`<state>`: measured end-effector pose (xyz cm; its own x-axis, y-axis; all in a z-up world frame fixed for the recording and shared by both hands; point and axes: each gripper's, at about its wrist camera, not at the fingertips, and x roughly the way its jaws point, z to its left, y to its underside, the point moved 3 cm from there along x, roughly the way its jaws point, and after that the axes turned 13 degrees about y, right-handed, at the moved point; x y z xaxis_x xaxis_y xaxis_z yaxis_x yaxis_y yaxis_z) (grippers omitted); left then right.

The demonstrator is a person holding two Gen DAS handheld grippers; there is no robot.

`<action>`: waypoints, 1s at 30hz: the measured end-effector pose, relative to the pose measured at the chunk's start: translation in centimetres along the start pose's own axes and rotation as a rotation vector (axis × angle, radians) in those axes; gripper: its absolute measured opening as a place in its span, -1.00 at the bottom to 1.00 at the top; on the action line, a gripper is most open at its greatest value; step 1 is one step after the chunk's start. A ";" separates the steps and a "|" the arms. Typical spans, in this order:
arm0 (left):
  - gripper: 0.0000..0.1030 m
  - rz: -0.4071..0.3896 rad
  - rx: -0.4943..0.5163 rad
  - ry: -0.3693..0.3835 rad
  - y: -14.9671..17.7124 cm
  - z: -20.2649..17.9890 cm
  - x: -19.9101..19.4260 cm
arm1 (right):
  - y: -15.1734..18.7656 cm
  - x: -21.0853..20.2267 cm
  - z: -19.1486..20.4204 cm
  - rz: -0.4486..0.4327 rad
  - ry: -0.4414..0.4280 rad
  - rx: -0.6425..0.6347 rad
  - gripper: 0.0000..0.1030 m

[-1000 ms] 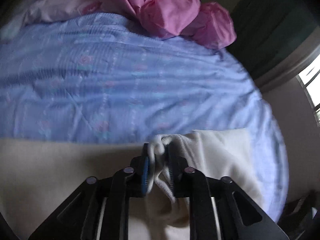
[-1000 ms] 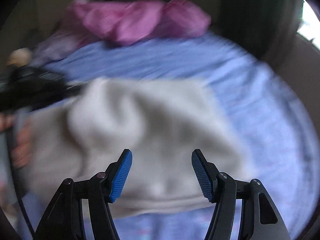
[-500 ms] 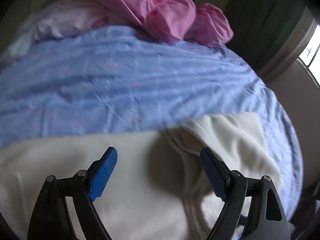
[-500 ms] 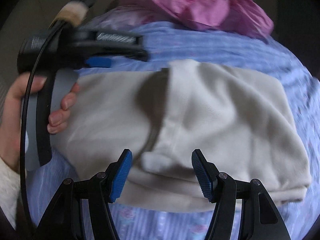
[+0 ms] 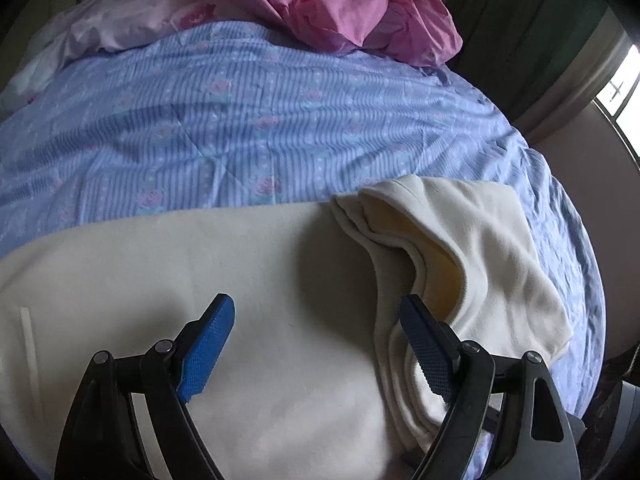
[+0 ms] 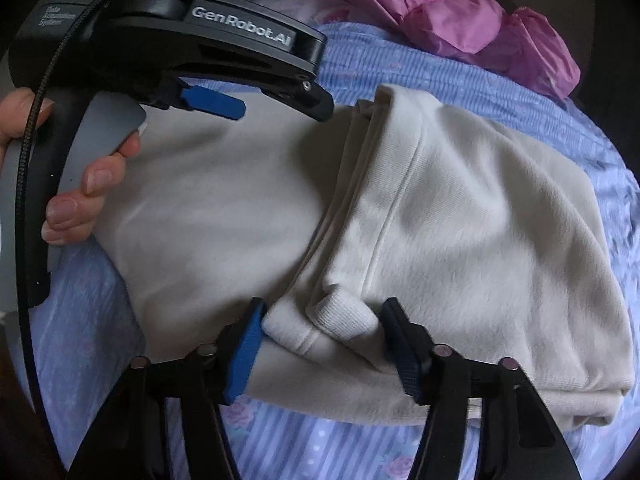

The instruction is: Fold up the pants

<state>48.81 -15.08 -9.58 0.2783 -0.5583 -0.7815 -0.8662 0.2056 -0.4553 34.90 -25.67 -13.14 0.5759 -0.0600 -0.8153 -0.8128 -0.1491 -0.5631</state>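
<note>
The pants (image 6: 460, 216) are cream and soft, and they lie folded on the bed (image 5: 248, 120). Their long side runs from left to right in both views. In the right wrist view the folded-over part lies on the right half, and its edge (image 6: 352, 200) runs from the top down toward the camera. A small ribbed corner (image 6: 344, 316) sticks up at the near edge.

The right gripper (image 6: 322, 340) has just been closing. Its blue fingers (image 6: 244, 348) stand on each side of that ribbed corner, right beside the cloth, but I cannot tell if they pinch it yet.

The left gripper (image 5: 316, 344) has its fingers (image 5: 206, 348) spread wide over the flat cloth, holding nothing. A hand (image 6: 76, 184) holds its grey handle. White letters on its black body say "GenRobot.AI" (image 6: 240, 30).

The bed has a blue striped cover with pink roses. A pink bundle of cloth (image 5: 352, 8) lies at the far end.
</note>
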 end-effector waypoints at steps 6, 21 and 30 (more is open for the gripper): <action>0.65 -0.002 0.048 0.002 0.2 -1.2 -0.3 | 0.4 -2.4 -0.7 -0.017 -0.004 -0.019 -0.45; 0.67 -0.054 -0.088 0.125 1.7 -1.8 1.8 | 1.8 -3.2 1.6 0.012 0.026 -0.126 -0.47; 0.88 -0.018 0.009 0.178 0.7 -4.0 1.3 | 2.5 -3.1 1.6 0.009 0.013 -0.130 -0.46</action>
<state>46.87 -18.89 -9.17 0.2155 -0.6952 -0.6858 -0.8577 0.2010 -0.4732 30.92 -24.29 -12.26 0.5700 -0.0752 -0.8182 -0.8004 -0.2755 -0.5323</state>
